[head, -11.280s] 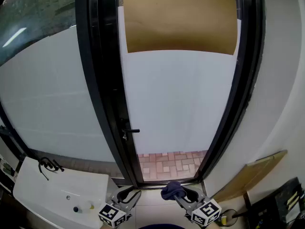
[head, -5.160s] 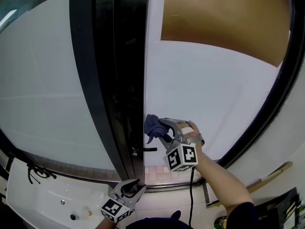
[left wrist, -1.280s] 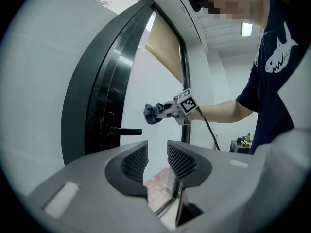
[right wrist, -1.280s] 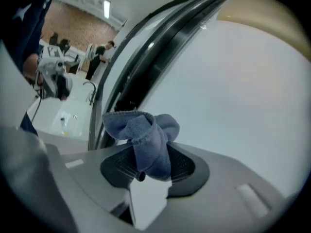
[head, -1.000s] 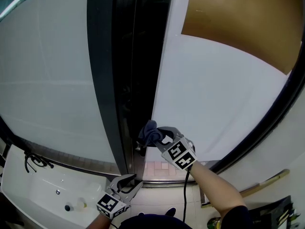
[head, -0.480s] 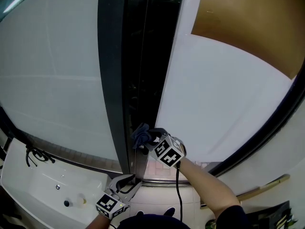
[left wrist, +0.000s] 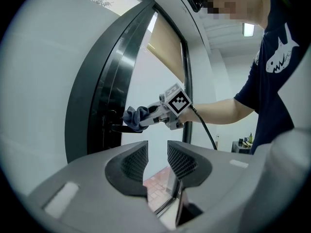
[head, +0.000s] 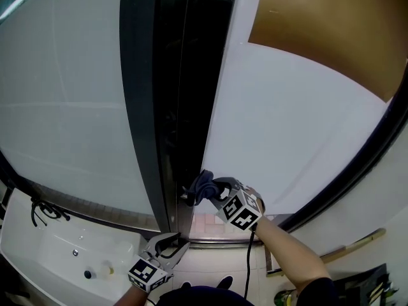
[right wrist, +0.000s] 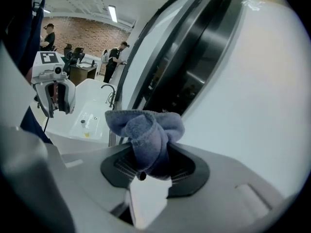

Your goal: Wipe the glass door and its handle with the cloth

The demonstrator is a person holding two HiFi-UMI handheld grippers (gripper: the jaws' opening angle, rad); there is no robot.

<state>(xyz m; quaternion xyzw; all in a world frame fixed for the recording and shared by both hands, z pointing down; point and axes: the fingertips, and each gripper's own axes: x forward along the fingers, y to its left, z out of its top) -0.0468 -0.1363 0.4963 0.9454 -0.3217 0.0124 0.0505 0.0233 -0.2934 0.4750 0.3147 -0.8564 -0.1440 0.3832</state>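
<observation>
Right gripper [head: 215, 188] clamps cloth [head: 203, 185] at the handle [left wrist: 121, 128]; left gripper [head: 167, 245] hangs empty, jaws narrowly apart. Press your cloth along the handle's full length.

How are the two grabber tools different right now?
The right gripper is shut on the blue cloth; the left gripper is open and holds nothing. The right gripper is up at the door handle, with the cloth against it; the left gripper hangs lower, away from the handle. Both point toward the glass door.
</observation>
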